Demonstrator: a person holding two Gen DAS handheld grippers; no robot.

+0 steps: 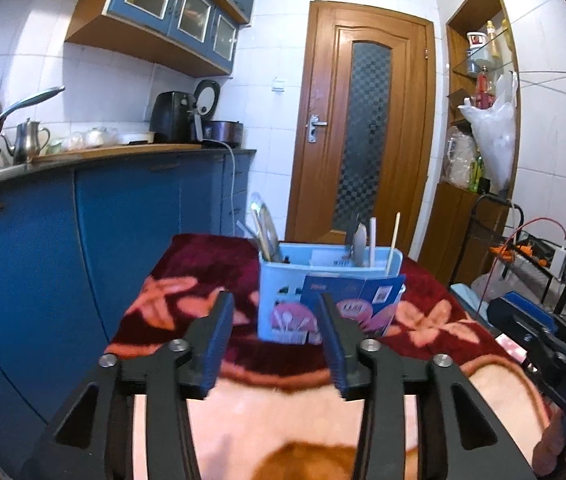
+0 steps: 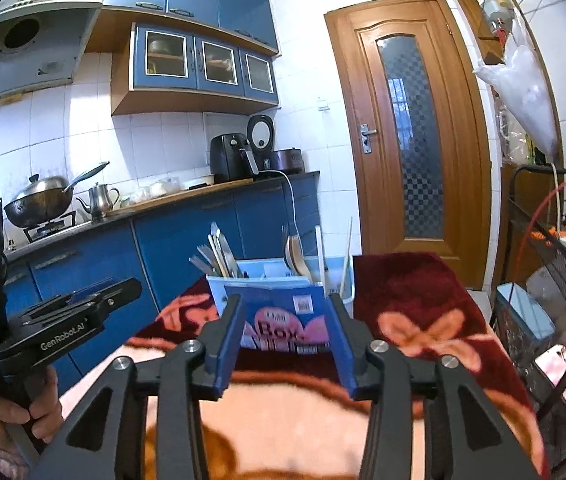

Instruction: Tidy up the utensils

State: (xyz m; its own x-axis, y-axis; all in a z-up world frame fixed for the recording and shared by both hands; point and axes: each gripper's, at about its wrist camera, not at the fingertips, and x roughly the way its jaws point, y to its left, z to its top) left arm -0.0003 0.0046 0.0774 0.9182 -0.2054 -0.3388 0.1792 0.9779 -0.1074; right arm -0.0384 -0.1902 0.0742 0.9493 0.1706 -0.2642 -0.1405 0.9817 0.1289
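A light blue utensil holder (image 1: 283, 292) stands on a table under a dark red flowered blanket (image 1: 187, 276), and it shows again as the holder (image 2: 219, 284) in the right wrist view. Knives, forks, spoons (image 1: 263, 232) and chopsticks (image 1: 394, 240) stand upright in its compartments. A blue printed card (image 1: 379, 292) leans on its front. My left gripper (image 1: 275, 304) is open with nothing between its fingers, short of the holder. My right gripper (image 2: 285, 304) is likewise open and holds nothing. The left gripper's body (image 2: 71, 320), held by a hand (image 2: 11, 412), shows at the left of the right wrist view.
A blue kitchen counter (image 1: 123, 156) with a wok (image 2: 39, 200), kettle and air fryer runs along the left. A wooden door (image 1: 367, 120) is behind the table. A black wire rack (image 2: 555, 280) and shelves with bags stand to the right.
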